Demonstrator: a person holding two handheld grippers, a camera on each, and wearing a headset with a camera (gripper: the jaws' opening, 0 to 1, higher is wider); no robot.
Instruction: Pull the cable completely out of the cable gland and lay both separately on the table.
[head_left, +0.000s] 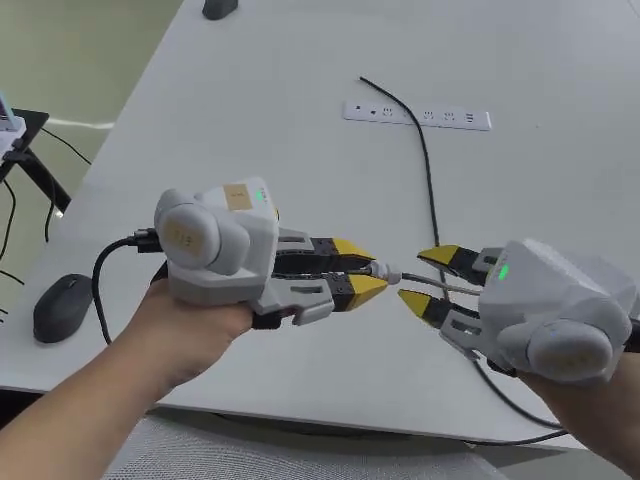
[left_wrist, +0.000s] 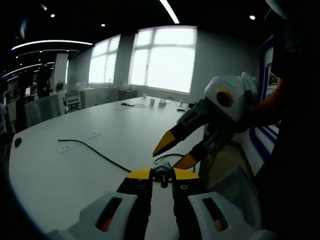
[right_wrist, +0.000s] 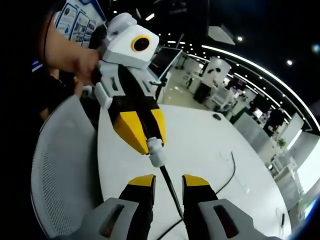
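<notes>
The white cable gland (head_left: 389, 272) is held in the air above the table's front edge, with my left gripper (head_left: 375, 270) shut on it. In the left gripper view the gland (left_wrist: 161, 171) sits between the yellow tips. A thin cable (head_left: 432, 285) comes out of the gland and passes between the spread jaws of my right gripper (head_left: 416, 277), which is open around it. In the right gripper view the cable (right_wrist: 169, 186) runs down between my own fingers, away from the gland (right_wrist: 155, 152). The cable's far length (head_left: 428, 170) lies on the table.
A white power strip (head_left: 417, 115) lies far back on the white table (head_left: 250, 120). A dark mouse (head_left: 62, 305) rests near the left edge. A mesh chair (right_wrist: 60, 170) stands below the grippers. The left gripper's own black lead (head_left: 100, 290) loops at the left.
</notes>
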